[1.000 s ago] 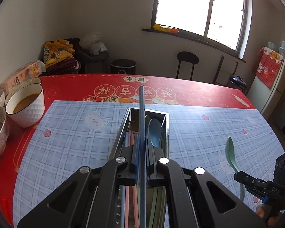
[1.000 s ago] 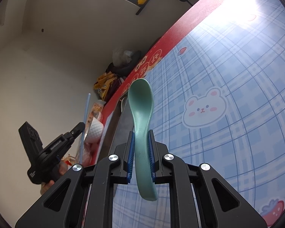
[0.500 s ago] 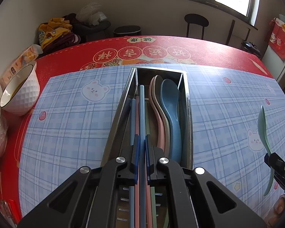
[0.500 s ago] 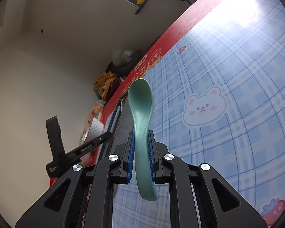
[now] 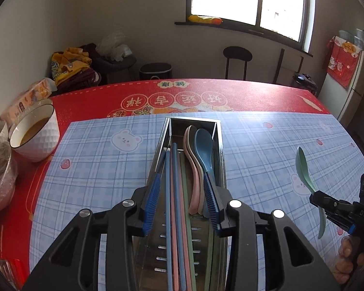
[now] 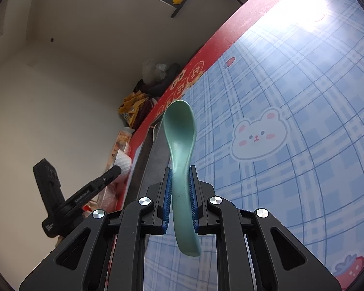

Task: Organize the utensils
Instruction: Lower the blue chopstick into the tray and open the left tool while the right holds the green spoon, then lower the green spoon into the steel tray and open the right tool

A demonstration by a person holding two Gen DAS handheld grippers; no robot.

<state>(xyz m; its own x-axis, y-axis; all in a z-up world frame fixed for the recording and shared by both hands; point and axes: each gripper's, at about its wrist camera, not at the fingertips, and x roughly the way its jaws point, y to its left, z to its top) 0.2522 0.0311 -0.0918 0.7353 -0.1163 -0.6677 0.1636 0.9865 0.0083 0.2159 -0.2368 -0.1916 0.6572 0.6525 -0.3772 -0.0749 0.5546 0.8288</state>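
Left wrist view showed my left gripper (image 5: 182,201) spread wide over the metal tray (image 5: 218,145) of chopsticks (image 5: 174,194) and spoons, while my right gripper (image 6: 180,201) clamped the green spoon (image 6: 180,145) beside it.

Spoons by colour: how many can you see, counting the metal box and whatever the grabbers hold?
Pink spoon: 1, in the tray
Blue spoon: 1, in the tray
Green spoon: 1, held by the right gripper
Total: 3; a cream one may lie between pink and blue.
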